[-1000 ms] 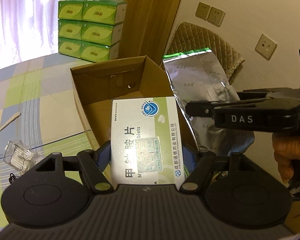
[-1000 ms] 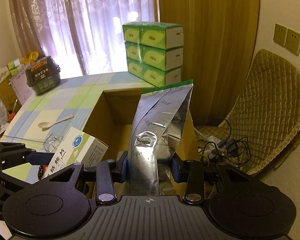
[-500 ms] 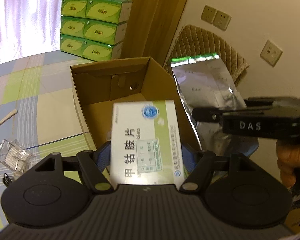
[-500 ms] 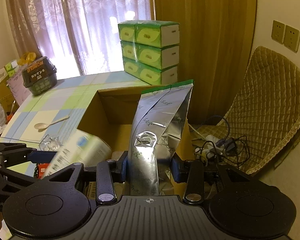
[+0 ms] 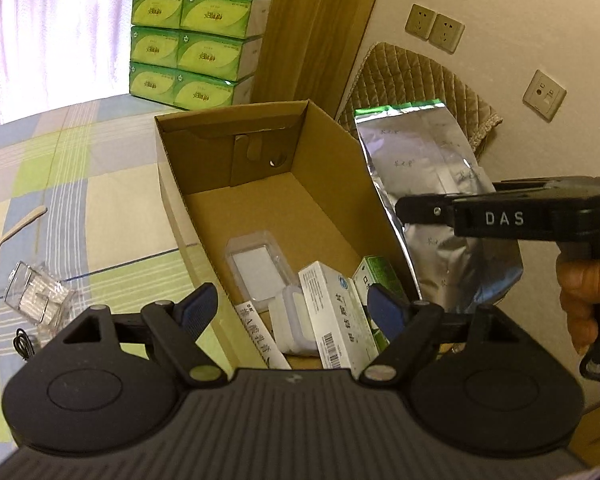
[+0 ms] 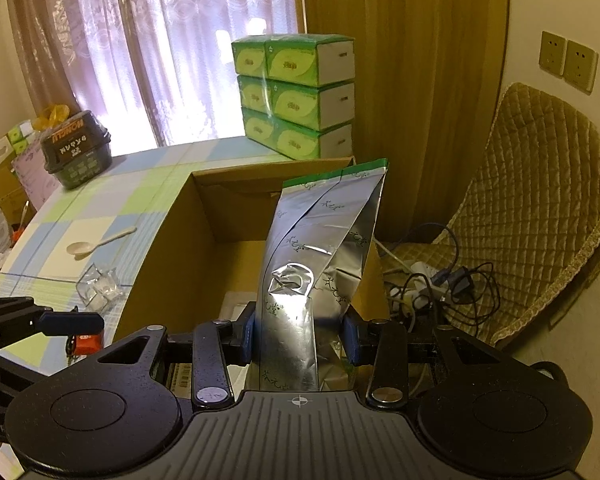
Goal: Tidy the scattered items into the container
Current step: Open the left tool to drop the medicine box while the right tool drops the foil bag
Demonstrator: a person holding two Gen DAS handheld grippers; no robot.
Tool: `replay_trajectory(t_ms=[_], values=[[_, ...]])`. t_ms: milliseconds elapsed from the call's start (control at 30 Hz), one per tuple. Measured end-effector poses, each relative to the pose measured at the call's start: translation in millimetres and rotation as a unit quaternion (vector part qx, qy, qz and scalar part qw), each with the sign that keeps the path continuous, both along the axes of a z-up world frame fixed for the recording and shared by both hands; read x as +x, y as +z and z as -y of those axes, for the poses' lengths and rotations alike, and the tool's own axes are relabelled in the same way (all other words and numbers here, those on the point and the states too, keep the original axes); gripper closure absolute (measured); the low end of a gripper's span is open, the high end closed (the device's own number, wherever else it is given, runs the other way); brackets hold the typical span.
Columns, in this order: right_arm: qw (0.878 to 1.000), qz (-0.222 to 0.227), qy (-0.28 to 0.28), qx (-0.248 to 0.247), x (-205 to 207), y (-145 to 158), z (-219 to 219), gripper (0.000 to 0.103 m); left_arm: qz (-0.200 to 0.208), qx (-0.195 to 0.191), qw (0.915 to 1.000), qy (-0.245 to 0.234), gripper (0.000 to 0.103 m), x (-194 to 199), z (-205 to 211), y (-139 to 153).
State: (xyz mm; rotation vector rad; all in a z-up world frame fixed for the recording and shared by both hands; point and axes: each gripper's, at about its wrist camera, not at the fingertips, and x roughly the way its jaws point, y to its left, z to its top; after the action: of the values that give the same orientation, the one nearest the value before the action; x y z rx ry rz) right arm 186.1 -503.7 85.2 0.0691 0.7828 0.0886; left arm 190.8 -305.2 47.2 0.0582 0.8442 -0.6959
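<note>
The open cardboard box (image 5: 172,184) stands on the checked tablecloth. Above its near end my left gripper (image 5: 292,312) is open and holds nothing. Below it, inside the box, the white medicine box (image 5: 336,320) lies among a green box (image 5: 380,280), a clear plastic case (image 5: 260,264), a white tube (image 5: 264,340) and a small white tub (image 5: 292,328). My right gripper (image 6: 300,332) is shut on a silver foil bag (image 6: 320,248). That bag stands upright over the right wall of the cardboard box (image 6: 168,240). The foil bag (image 5: 432,184) also shows in the left wrist view.
On the cloth left of the box lie a pale spoon (image 5: 8,236), a clear plastic container (image 5: 36,300) and a small red item (image 6: 86,340). Stacked green tissue packs (image 5: 196,44) sit behind. A black tub (image 6: 76,152) is far left. A quilted chair (image 6: 540,200) with cables (image 6: 440,280) is right.
My left gripper has opened and the white medicine box has dropped from it into the cardboard box. The right gripper still holds the foil bag in much the same place.
</note>
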Motion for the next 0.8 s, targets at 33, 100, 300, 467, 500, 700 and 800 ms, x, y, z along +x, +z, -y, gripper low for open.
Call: replay_trajectory(t_ms=[33,100,300,467,500,700,800], values=[[1.0,0.0,0.0,0.0,0.2,0.3,-0.6,0.059,-0.001,-0.001,1.0,0.0,0.024,-0.8,-0.6,0.0],[1.0,0.0,0.001,-0.001,0.3,0.4,-1.8,0.059,-0.001,-0.001,1.0,0.0,0.024,-2.3,-1.7,0.1],[1.0,-0.003,0.006,-0.006,0.9,0.0,-6.4,0.059,-0.002,-0.003,1.0,0.001,0.024,-4.9,-4.9,-0.6],[1.0,-0.005,0.011,-0.008,3.5,-0.8,-11.2,0.059,-0.004,-0.006,1.0,0.003,0.024,-4.8,-8.2,-0.9],[1.0,-0.005,0.013,-0.008,4.0,-1.1,-12.5,0.059,-0.004,-0.007,1.0,0.004,0.024,-4.4,-8.8,-0.9],[1.0,-0.007,0.019,-0.007,5.3,-3.8,-18.2,0.059,-0.005,-0.01,0.9999,0.01,0.024,-1.4,-11.9,-0.3],[1.0,-0.007,0.02,-0.004,5.6,-5.3,-19.0,0.059,-0.008,-0.012,0.9998,0.015,0.024,0.0,-13.1,-0.6]])
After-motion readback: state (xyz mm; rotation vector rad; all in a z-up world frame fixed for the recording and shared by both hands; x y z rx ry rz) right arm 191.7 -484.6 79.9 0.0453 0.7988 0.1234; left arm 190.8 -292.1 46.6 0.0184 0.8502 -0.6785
